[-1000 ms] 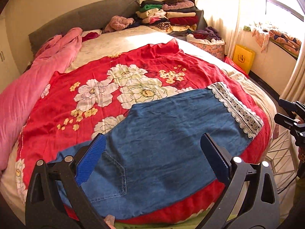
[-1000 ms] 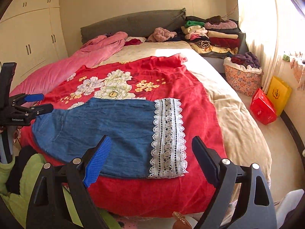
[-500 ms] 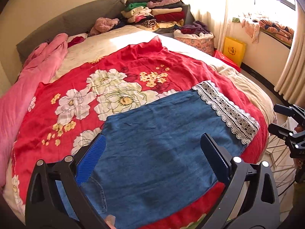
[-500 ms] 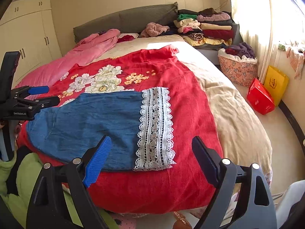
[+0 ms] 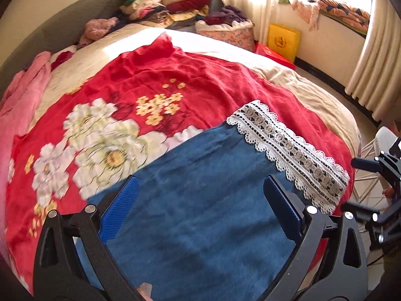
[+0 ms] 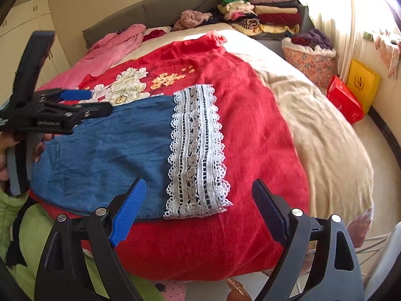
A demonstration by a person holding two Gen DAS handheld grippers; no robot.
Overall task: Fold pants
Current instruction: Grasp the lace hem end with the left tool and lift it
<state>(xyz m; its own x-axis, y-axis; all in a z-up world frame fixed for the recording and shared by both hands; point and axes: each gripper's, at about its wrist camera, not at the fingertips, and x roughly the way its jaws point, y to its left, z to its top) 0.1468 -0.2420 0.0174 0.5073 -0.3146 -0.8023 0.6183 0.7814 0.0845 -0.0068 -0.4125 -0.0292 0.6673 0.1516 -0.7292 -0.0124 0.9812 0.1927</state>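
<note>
Fingers of both grippers spread wide, empty; only the right view shows the pants' pocket.

The bed carries a red floral blanket, with blue lace-hemmed pants seemingly flat on top

Pants lie flat across the near end of the bed, on top of a spread cover. Lace hem points toward my right; waist end toward my left. My left tongs hang over the pants' middle, jaws wide apart, nothing between them. My right tongs sit at the near edge around the lace hem, jaws wide apart, not touching it. Behind the pants: bare cover, then the headboard. A rolled blanket lies along the bed's left side. Folded clothes stack at the far right corner; a basket on the floor right of the bed.
</note>
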